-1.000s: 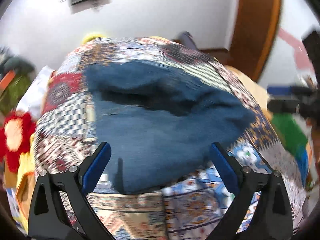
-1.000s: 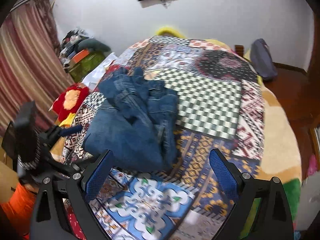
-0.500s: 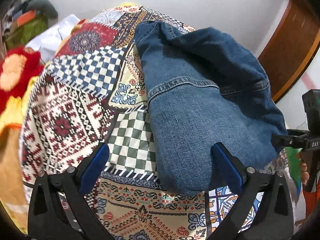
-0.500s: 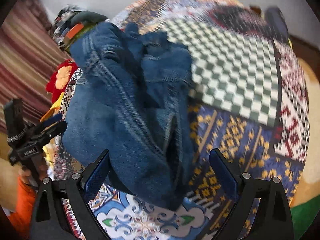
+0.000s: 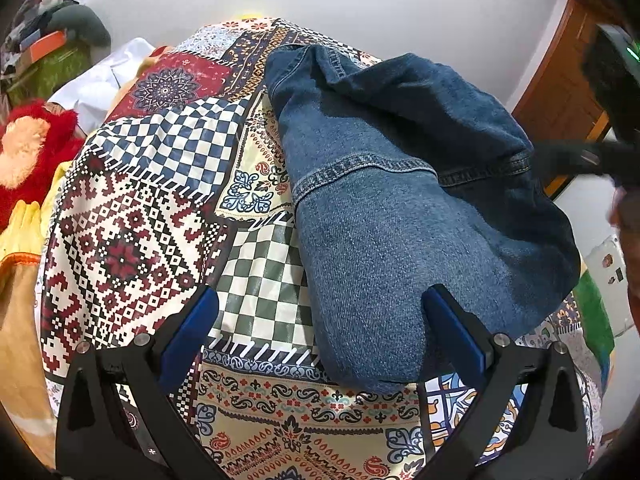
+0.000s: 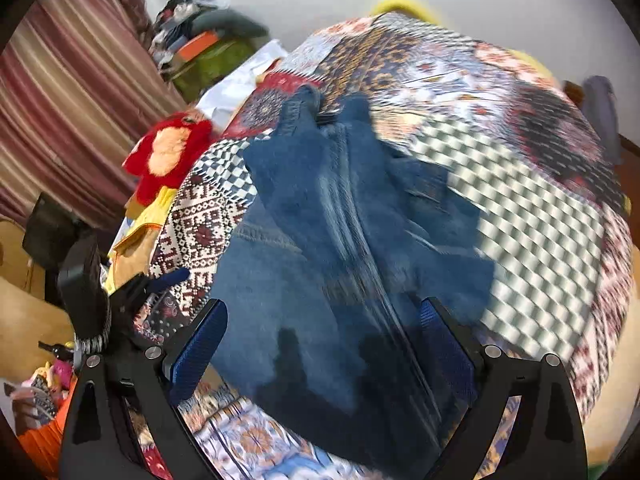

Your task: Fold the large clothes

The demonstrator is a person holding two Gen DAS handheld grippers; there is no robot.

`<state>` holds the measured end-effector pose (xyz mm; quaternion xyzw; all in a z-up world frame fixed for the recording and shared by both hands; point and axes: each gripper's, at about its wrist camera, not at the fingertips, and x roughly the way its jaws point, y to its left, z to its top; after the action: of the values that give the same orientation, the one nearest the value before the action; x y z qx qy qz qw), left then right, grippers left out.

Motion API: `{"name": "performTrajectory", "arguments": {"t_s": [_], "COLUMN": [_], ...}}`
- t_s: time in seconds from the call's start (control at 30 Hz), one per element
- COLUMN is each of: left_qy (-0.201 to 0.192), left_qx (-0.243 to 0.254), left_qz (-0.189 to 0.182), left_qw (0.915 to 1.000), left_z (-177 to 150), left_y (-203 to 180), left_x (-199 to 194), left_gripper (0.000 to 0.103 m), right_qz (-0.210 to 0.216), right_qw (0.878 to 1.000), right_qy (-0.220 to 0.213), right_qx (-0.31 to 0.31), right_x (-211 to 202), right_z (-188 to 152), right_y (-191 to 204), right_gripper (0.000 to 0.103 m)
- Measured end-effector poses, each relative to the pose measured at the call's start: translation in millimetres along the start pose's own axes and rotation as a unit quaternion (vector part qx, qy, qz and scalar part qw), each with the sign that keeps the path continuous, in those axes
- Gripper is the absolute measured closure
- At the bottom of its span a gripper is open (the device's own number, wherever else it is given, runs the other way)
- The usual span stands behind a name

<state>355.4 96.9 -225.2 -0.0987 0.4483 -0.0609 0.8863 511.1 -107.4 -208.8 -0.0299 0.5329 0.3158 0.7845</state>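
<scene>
Left tongs [image 5: 320,328] hang spread apart, nothing between them, just over the near end of the blue jeans [image 5: 384,216]. Right tongs [image 6: 324,340] gape wide too, above the same bundle. Jeans lie bunched on the patchwork bedspread [image 5: 132,240]; beyond, a red plush toy [image 6: 168,152].

1. My left gripper [image 5: 320,324] hangs with its blue-padded fingers [image 5: 190,330] spread wide, gripping nothing.
2. My right gripper [image 6: 322,340] likewise has its fingers [image 6: 444,344] splayed apart and empty.
</scene>
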Motion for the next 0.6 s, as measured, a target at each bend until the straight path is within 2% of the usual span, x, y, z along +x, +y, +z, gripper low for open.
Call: {"name": "performTrajectory", "arguments": {"t_s": [0.13, 0.27, 0.37, 0.43, 0.47, 0.5, 0.53, 0.6], "left_qy": [0.001, 0.002, 0.003, 0.005, 0.004, 0.005, 0.006, 0.009], "left_qx": [-0.001, -0.006, -0.006, -0.005, -0.003, -0.001, 0.001, 0.003], "left_qz": [-0.009, -0.016, -0.017, -0.014, -0.011, -0.009, -0.008, -0.004], "left_qw": [1.0, 0.9998, 0.9998, 0.9999, 0.9999, 0.9999, 1.0, 0.9999], "left_z": [0.6, -0.3, 0.0, 0.1, 0.3, 0.3, 0.4, 0.7], "left_y": [2.9, 5.5, 5.9, 4.6, 3.3, 2.4, 1.5, -0.1], "left_x": [2.6, 4.4, 6.3, 7.0, 6.6, 6.4, 6.3, 6.8], "left_gripper": [0.0, 0.0, 0.0, 0.0, 0.0, 0.0, 0.0, 0.0], "right_qz": [-0.021, -0.089, -0.143, -0.149, -0.169, -0.174, -0.161, -0.114], "right_qw": [0.999, 0.996, 0.99, 0.989, 0.985, 0.984, 0.986, 0.99], "right_qy": [0.025, 0.01, -0.015, -0.017, -0.015, -0.014, -0.014, -0.015], "right_qx": [-0.013, -0.025, -0.01, 0.005, 0.015, 0.022, 0.034, 0.085], "right_x": [29.3, 41.5, 35.7, 33.1, 32.5, 31.5, 28.9, 19.0], "right_z": [23.1, 38.4, 38.8, 32.8, 28.8, 25.7, 22.0, 13.7], "right_y": [-3.4, -26.3, -58.6, -84.4, -97.8, -106.7, -117.7, -137.8], "right_gripper": [0.007, 0.007, 0.007, 0.007, 0.007, 0.007, 0.007, 0.007]}}
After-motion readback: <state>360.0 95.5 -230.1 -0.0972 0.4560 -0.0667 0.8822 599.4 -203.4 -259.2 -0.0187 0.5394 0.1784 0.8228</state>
